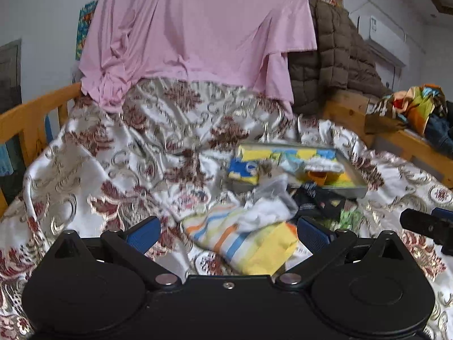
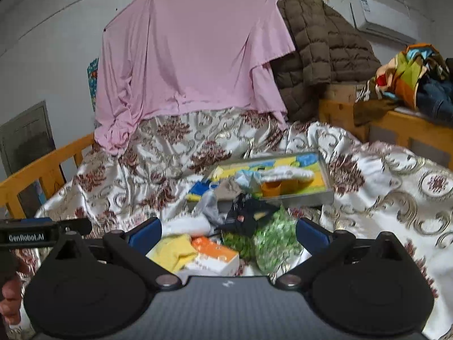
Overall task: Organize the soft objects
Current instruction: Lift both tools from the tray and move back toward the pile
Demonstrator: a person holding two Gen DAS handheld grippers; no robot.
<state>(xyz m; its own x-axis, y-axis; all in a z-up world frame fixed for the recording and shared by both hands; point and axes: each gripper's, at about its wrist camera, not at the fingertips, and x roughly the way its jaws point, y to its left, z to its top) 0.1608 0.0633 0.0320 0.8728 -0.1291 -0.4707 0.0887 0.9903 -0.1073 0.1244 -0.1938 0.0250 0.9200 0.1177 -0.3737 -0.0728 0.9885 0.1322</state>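
A pile of small soft cloths lies on the patterned bedspread. In the left wrist view a striped cloth with a yellow end lies between the fingers of my open left gripper, with a white cloth and a dark garment beyond. In the right wrist view my open right gripper hovers over a yellow cloth, an orange and white cloth, a green patterned cloth and the dark garment. A grey tray holds several folded colourful cloths; it also shows in the right wrist view.
A pink sheet hangs behind the bed beside a brown quilted jacket. Wooden bed rails run along the left. A wooden shelf at the right carries colourful clothes. The left gripper shows at the left of the right wrist view.
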